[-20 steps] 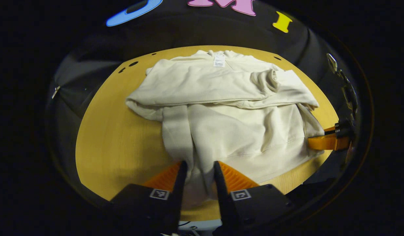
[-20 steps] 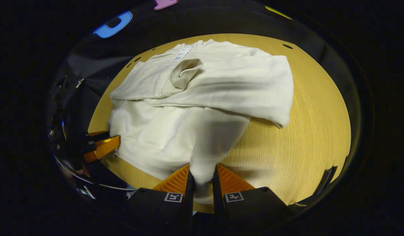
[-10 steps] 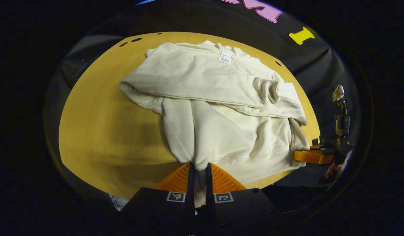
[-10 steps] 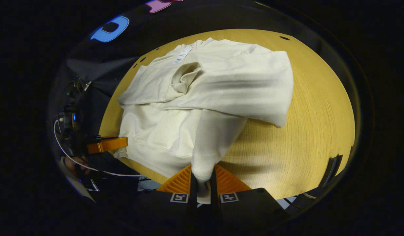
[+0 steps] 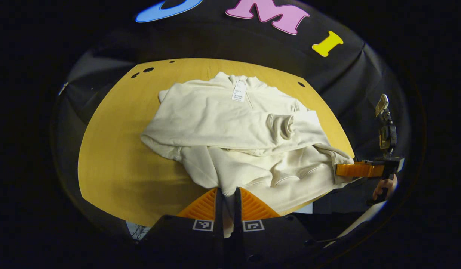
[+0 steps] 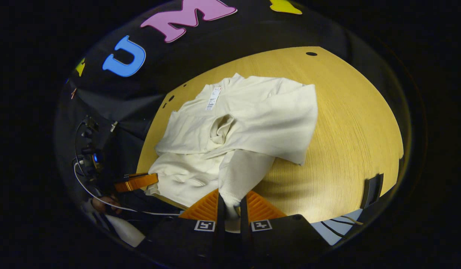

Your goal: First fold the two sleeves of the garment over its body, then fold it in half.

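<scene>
lifted hem hides garment's front, pinched by both grippers.

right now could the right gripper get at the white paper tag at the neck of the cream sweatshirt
Probably not as things stand: the right gripper has its jaws shut on the cream sweatshirt's near hem, and the white paper tag lies at the far end. Nothing covers the tag, so it would need to let go first.

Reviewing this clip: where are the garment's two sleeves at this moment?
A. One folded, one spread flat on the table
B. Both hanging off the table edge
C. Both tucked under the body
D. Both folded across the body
D: both sleeves lie across the cream garment, one cuff showing on top, while the left gripper and right gripper pinch the hem.
</scene>
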The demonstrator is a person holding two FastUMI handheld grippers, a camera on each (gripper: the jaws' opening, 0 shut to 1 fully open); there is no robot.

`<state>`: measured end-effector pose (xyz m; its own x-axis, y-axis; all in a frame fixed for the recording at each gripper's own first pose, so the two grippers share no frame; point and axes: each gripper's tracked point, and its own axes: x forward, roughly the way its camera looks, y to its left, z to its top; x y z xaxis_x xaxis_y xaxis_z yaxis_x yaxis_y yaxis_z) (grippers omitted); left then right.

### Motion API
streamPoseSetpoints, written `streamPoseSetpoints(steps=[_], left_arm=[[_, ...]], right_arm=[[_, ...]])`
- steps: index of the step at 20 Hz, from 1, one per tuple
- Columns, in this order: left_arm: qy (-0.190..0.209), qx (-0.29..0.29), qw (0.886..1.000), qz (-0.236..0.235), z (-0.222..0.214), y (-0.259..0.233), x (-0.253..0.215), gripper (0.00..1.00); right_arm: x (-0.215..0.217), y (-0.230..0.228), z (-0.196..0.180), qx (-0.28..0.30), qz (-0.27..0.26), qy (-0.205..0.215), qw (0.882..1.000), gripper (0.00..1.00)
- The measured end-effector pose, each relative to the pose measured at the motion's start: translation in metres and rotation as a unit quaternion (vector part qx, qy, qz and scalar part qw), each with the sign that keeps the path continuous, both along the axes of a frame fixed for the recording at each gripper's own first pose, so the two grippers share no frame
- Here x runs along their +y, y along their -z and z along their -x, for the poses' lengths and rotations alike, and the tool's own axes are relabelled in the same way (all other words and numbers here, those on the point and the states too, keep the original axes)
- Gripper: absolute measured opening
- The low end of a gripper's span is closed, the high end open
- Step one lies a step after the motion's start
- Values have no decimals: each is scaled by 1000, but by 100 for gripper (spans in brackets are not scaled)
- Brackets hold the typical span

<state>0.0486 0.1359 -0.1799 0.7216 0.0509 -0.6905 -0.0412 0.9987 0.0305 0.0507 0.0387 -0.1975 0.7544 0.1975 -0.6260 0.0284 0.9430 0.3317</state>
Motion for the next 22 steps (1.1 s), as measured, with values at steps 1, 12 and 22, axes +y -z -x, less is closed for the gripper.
streamPoseSetpoints(steps=[1, 12, 22], left_arm=[[-5, -12, 1000, 4, -6, -10, 2, 13], [-32, -87, 995, 34, -89, -83, 0, 13], [-67, -93, 992, 59, -162, -81, 22, 13]], right_arm=[[-1, -10, -4, -12, -8, 6, 1000, 19], [-10, -83, -78, -105, -70, 82, 989, 19], [-22, -85, -155, -119, -57, 114, 985, 19]])
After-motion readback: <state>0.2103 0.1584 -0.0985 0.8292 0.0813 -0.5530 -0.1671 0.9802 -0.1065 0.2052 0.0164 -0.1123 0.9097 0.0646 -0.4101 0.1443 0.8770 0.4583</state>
